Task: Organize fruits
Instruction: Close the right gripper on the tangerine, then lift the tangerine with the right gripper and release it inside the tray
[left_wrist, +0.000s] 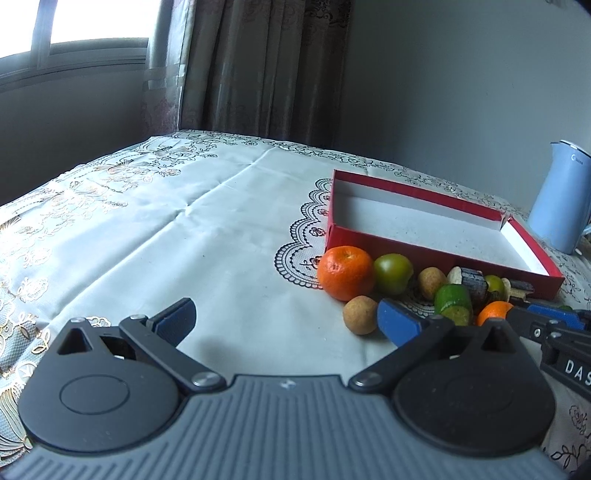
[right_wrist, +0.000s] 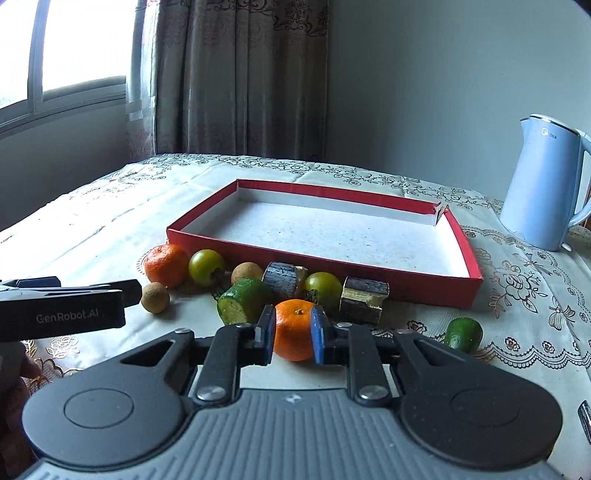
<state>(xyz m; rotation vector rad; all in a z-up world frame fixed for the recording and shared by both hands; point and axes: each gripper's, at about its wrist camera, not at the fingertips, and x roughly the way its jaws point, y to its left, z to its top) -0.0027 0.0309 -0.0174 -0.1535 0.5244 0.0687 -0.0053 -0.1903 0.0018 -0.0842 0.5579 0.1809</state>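
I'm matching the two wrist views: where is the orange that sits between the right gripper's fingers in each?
Left wrist: the orange peeks out low right, behind the left gripper's right finger.
Right wrist: centre, between the right gripper's fingers.
Shared landmark: the red box.

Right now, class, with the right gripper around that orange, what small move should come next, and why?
Probably lift the orange slightly and carry it toward the red box. The right gripper has both pads against its sides, so the grasp looks set. The box holds no fruit yet, while the other fruits lie on the tablecloth in front of it. The left gripper is open, holding nothing.
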